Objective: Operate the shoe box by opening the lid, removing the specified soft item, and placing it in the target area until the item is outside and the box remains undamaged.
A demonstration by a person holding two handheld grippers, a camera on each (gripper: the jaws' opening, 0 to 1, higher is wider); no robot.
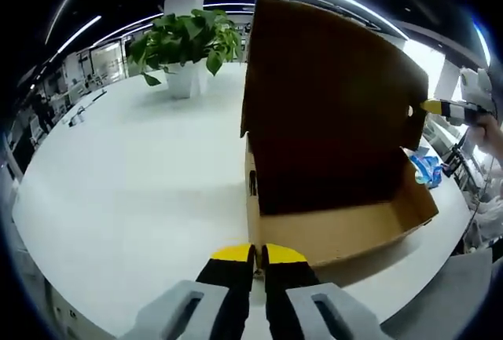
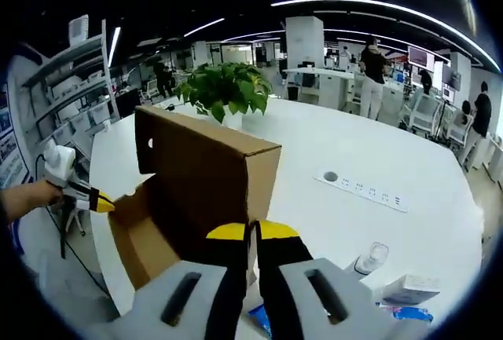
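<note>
Cardboard shoe box (image 1: pixel 338 159) stands on your white worktop (image 1: pixel 134 191) with its lid raised upright, and the brown inside is open to your left claw view. Your left claw (image 1: pixel 258 252) sits low in front of the box's near wall, its yellow-tipped jaws pressed together on nothing. In the right claw view the same box (image 2: pixel 206 169) shows from the other side, and your right claw (image 2: pixel 253 232) is just before it, jaws likewise closed and empty. Your left claw (image 2: pixel 100 202) reaches into that view from the left, held in your hand (image 2: pixel 31 196) beside the box's open end. The soft item cannot be made out inside the box from either view. A potted plant (image 1: pixel 189 45) stands farther back on the worktop, and a power strip (image 2: pixel 363 185) is set into the surface to the right.
</note>
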